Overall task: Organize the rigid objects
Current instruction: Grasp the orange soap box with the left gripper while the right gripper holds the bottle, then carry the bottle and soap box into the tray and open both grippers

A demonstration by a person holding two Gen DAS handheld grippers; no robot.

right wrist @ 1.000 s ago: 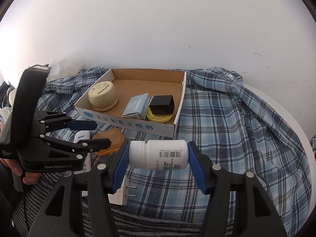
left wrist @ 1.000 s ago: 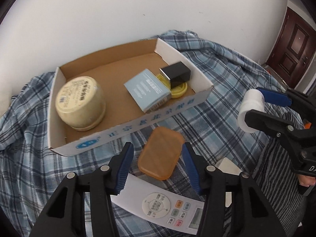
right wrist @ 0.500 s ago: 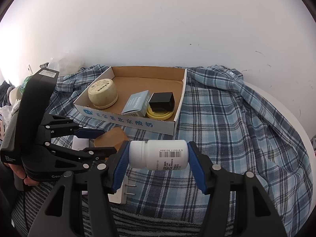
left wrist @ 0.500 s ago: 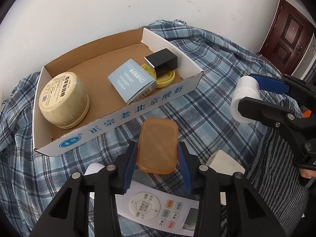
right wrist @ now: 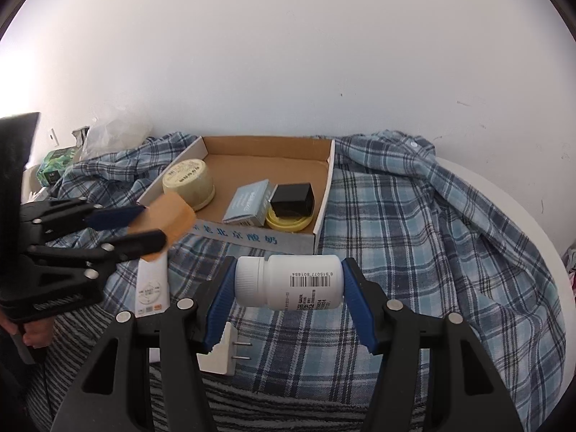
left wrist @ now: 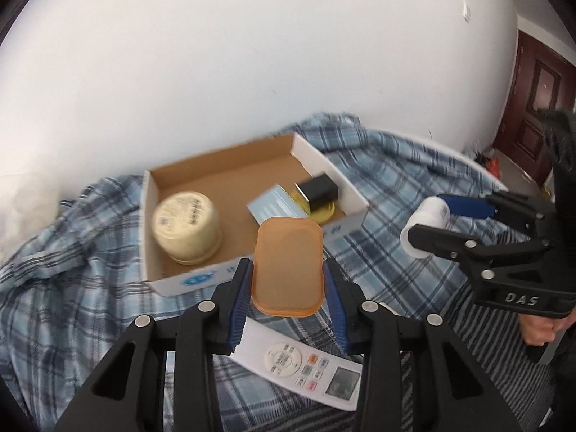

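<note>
My left gripper (left wrist: 287, 271) is shut on an orange flat case (left wrist: 287, 264) and holds it in the air in front of the cardboard box (left wrist: 325, 160). From the right wrist view the same orange case (right wrist: 169, 221) sits in the left gripper (right wrist: 144, 223) near the box's front left corner. My right gripper (right wrist: 288, 282) is shut on a white pill bottle (right wrist: 288, 282), held sideways above the plaid cloth. The left wrist view shows that bottle (left wrist: 424, 225) at the right. Inside the box (right wrist: 325, 187) are a cream tub (right wrist: 189, 183), a grey-blue packet (right wrist: 248, 203), a black cube (right wrist: 292, 199) and a yellow lid (right wrist: 288, 223).
A white remote (left wrist: 306, 365) lies on the plaid cloth (right wrist: 414, 234) below the left gripper. A white plug adapter (right wrist: 221, 352) rests near the front edge. A white wall stands behind the box. A dark door (left wrist: 540, 90) is far right.
The left gripper closed on the orange case and lifted it off the cloth toward the box. The right gripper and its bottle stayed still.
</note>
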